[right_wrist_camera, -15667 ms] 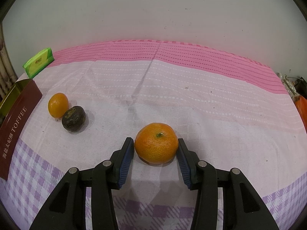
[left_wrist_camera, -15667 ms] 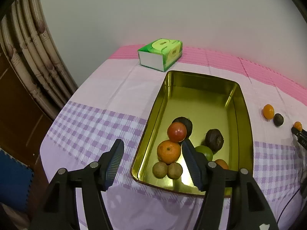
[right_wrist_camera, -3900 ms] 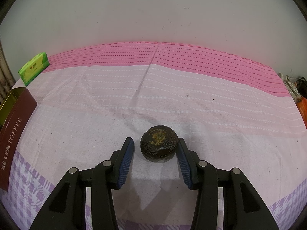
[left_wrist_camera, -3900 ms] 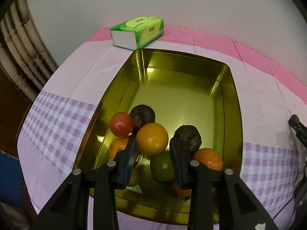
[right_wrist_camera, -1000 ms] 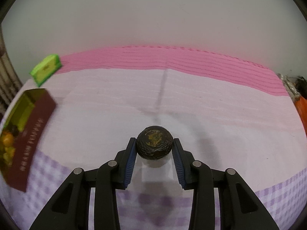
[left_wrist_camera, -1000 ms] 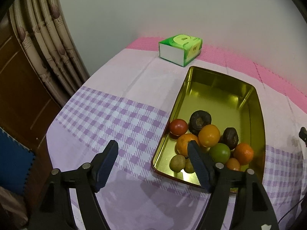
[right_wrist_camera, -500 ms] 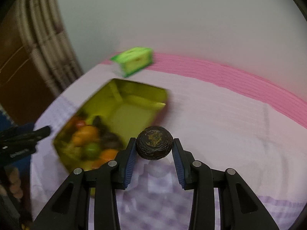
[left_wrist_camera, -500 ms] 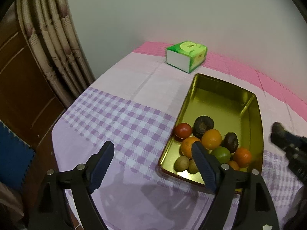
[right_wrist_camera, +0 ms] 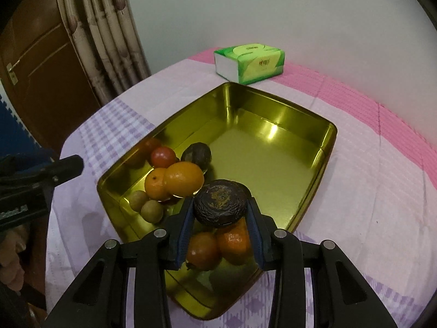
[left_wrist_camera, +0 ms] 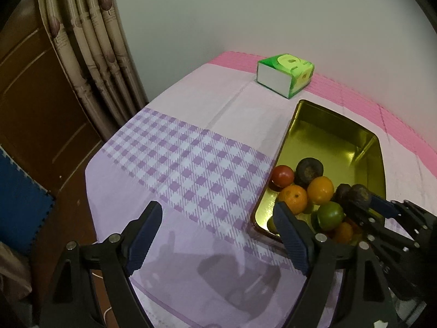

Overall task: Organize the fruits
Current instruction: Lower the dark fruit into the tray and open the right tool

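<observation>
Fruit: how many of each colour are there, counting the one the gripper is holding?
dark brown fruit: 3, one of them in the right gripper
orange fruit: 4
red fruit: 1
green fruit: 1
small tan fruit: 2
Total: 11

Plain white wall (right_wrist_camera: 300, 5) behind table. Long curtain (left_wrist_camera: 90, 41) at left – beige, folded. Brown wooden door (right_wrist_camera: 41, 63) beside it (blue mat (left_wrist_camera: 19, 199) below).
</observation>
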### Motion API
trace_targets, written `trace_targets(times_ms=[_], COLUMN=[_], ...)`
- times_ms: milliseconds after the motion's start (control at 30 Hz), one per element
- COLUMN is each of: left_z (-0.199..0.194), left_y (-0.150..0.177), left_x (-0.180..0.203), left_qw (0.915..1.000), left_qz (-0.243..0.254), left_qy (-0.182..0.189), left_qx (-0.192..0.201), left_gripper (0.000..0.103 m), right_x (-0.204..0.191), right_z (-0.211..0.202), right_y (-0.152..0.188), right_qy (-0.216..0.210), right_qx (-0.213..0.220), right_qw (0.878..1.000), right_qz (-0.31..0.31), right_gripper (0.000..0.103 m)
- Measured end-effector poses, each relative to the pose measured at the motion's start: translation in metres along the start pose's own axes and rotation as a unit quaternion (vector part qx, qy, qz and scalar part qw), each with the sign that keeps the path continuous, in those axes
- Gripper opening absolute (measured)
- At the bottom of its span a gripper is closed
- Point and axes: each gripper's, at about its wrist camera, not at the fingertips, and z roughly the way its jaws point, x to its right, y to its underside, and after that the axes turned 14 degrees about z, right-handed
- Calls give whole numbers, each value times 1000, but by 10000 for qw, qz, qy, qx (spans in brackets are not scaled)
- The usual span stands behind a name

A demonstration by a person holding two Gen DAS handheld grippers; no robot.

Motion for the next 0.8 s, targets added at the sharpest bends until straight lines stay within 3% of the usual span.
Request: trace_targets(times_ms=[667,800], left_z=[3,4], left_y=[3,3], left_x=[9,8], left_qw=[9998,9998], left_qz=[149,129], left_qy=[120,156], left_qx=[-42,-78], left_gripper=[81,81], right_x=[1,-1], right_z=[7,4], right_y=[-1,1], right_qy=[-8,-58], right_qx=[-82,-125], right_qw=[9995,9994], right_qz=[302,308], right_gripper=[39,48])
